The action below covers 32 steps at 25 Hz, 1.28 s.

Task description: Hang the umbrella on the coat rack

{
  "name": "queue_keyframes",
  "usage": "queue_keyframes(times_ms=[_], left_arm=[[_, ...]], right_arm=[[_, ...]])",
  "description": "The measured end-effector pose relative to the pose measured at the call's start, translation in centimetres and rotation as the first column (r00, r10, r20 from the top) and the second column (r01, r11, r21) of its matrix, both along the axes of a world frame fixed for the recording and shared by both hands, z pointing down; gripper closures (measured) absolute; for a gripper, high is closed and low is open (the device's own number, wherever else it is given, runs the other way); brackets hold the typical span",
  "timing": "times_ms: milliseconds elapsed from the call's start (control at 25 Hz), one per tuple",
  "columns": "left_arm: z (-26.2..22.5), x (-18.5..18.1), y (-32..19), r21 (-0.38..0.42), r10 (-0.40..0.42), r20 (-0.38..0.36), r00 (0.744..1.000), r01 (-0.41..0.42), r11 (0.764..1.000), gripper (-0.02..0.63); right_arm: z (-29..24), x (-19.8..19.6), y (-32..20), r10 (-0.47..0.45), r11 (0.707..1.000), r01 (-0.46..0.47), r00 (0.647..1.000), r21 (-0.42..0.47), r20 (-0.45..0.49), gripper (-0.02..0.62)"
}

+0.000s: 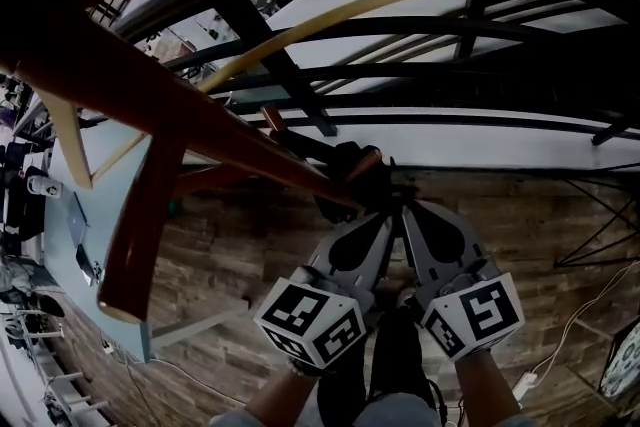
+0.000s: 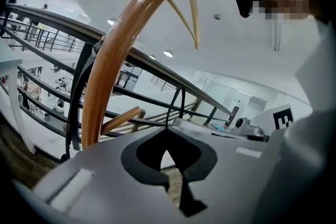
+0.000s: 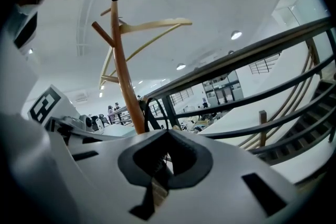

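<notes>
Now it looks like the hooking step: the right gripper [image 3: 168, 132] is clamped on a dark ribbed part, seemingly the black umbrella [image 1: 372, 183]. The left gripper [image 2: 167, 132] is pinched closed just beside it, with nothing visible between its jaws. The umbrella sits against the coat rack [image 1: 150, 105], a black strap [image 2: 77, 97] lying along the curved wood. Next, probably: seat that loop, then release. Tight quarters, though, with branches overhead, the railing [image 1: 450, 105] behind and open floor below.
</notes>
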<state>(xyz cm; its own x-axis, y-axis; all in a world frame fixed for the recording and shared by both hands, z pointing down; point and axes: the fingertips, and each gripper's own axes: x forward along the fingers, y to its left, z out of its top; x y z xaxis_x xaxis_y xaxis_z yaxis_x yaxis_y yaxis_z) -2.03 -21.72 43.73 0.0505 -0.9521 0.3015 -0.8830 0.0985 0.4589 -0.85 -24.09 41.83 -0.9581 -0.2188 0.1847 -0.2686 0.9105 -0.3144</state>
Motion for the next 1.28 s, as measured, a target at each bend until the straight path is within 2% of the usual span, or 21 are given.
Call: queue_keyframes(times_ms=[400, 920, 1280], left_arm=[[1.1, -1.3, -1.6, 0.004, -0.059, 0.007, 0.998, 0.059, 0.998, 0.601], [2.4, -3.1, -2.3, -0.021, -0.148, 0.015, 0.989, 0.148, 0.989, 0.601], [4.0, -4.8, -3.0, -0.04, -0.201, 0.017, 0.979, 0.202, 0.979, 0.601]], right_arm=[[1.2, -1.6, -1.6, -0.031, 0.999, 0.032, 0.999, 0.016, -0.018, 0.597], [2.8, -4.0, -3.2, -0.046, 0.999, 0.046, 0.999, -0.017, -0.011, 0.597], [4.7, -5.5, -4.1, -0.066, 0.998, 0.065, 0.997, -0.026, -0.038, 0.597]])
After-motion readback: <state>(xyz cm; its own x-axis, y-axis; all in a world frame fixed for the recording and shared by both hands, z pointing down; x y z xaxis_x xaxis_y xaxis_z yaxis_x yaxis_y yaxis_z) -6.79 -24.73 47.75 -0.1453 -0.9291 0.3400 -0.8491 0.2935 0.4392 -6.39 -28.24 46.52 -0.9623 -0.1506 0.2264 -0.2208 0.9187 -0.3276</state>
